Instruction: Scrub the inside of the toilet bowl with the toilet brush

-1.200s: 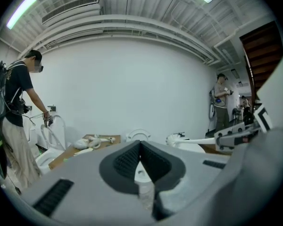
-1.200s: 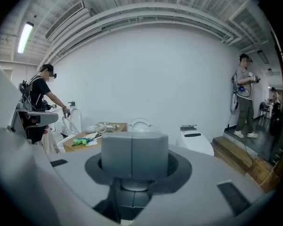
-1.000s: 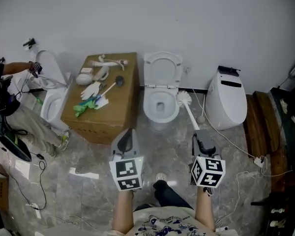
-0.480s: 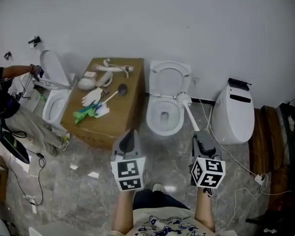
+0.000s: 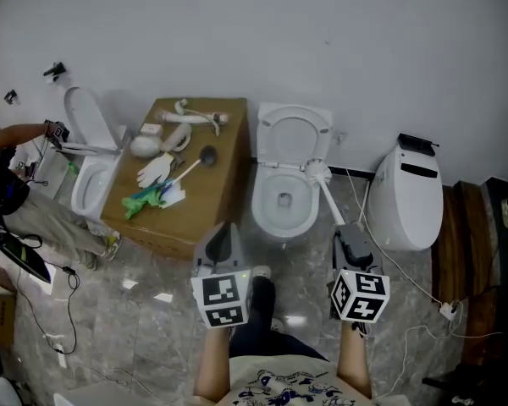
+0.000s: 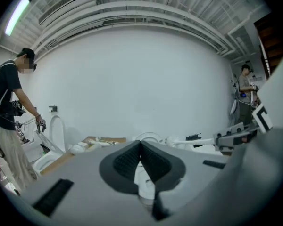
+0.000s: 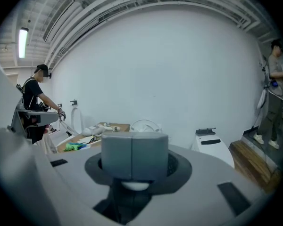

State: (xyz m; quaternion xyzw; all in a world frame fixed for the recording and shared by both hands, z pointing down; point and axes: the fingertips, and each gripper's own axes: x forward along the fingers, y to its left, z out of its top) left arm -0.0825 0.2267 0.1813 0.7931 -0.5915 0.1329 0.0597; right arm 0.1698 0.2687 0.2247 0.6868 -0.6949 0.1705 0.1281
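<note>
The toilet brush lies with its white bristle head at the right rim of the open toilet bowl. Its handle runs back into the right gripper, whose jaws are clamped on it. The left gripper hangs alongside, jaws pressed together on nothing. A cluttered cardboard box stands just left of the toilet.

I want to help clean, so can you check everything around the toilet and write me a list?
Surface: grey marbled floor.
Job's things: toilet bowl open, lid up; toilet brush head beside its right rim, not inside.
Clutter: cardboard box beside the bowl, carrying gloves, plunger, green cloth.
Grippers: left gripper jaws shut, empty; right gripper jaws shut on the brush handle.
Cables: white cable with plug on the floor, right.
Surroundings: white wall; open toilet left; closed toilet right; person far left.
</note>
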